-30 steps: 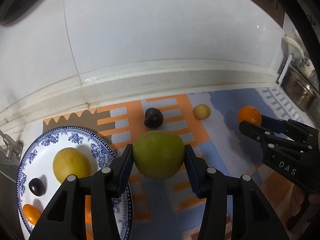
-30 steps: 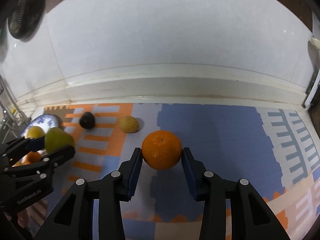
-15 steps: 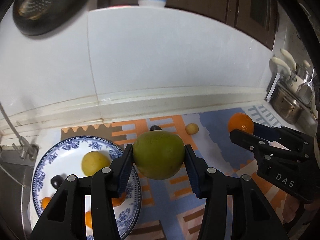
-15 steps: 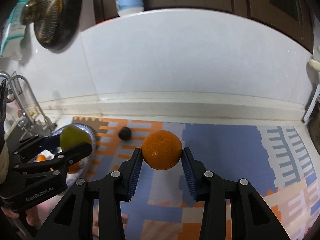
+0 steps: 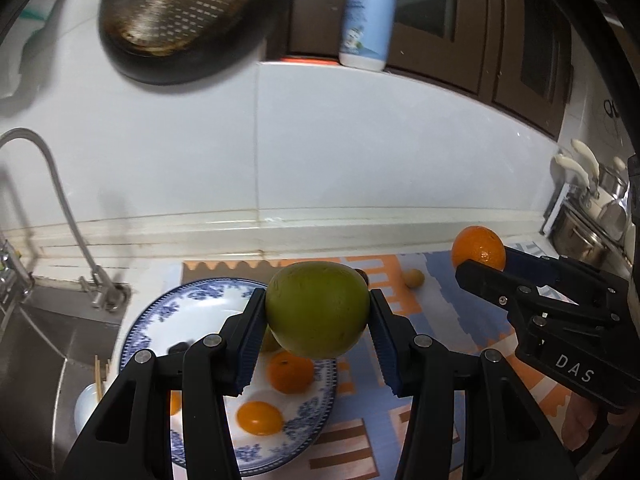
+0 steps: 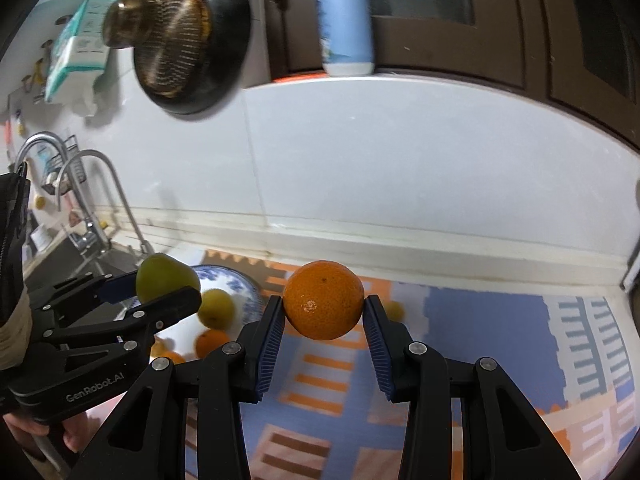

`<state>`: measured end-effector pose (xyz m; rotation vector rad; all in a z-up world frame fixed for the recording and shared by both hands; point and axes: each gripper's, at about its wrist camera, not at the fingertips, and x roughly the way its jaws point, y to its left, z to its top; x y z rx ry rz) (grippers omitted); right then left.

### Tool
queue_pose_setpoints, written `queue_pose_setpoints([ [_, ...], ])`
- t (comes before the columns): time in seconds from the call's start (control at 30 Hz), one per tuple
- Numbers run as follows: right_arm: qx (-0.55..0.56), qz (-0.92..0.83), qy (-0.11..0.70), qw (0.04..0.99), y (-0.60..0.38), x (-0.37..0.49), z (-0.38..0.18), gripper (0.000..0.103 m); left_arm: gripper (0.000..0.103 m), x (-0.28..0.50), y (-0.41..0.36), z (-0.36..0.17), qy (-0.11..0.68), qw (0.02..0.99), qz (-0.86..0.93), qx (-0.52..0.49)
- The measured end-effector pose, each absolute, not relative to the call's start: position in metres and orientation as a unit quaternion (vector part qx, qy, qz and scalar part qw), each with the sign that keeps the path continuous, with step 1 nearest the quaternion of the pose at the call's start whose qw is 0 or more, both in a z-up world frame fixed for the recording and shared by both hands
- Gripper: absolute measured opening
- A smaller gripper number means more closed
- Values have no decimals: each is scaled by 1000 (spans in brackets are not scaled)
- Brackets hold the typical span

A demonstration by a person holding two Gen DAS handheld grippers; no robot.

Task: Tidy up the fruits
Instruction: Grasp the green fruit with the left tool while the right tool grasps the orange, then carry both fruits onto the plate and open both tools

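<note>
My left gripper (image 5: 318,312) is shut on a green pear (image 5: 318,310) and holds it in the air over the right part of a blue-and-white plate (image 5: 192,300). The plate holds several fruits, among them an orange (image 5: 290,372) and a small orange fruit (image 5: 260,418). My right gripper (image 6: 324,312) is shut on an orange (image 6: 324,300), raised above the mat; it also shows in the left wrist view (image 5: 478,248). The pear also shows in the right wrist view (image 6: 166,282). A small yellow fruit (image 5: 413,278) lies on the mat.
A patterned blue-and-orange mat (image 6: 480,320) covers the counter. A steel sink (image 5: 36,344) with a tap (image 5: 52,184) is at the left. A strainer in a dark pan (image 5: 176,12) hangs on the wall; a bottle (image 5: 368,16) stands on the ledge. Pots (image 5: 588,224) are at the far right.
Both grippers have risen with their fruits and tilted up, so more wall shows. The left gripper with the pear has moved left over the plate.
</note>
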<state>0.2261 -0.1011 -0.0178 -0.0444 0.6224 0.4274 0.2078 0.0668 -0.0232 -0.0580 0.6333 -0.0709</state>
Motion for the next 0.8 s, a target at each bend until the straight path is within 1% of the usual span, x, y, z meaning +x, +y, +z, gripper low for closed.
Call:
queue_pose_setpoints([
  [0.33, -32, 256, 306, 916, -61, 234, -15, 42, 49, 201, 103, -19, 305, 952, 5, -29],
  [0.8, -60, 320, 352, 877, 0, 250, -46, 42, 49, 204, 150, -50, 339, 939, 51, -12],
])
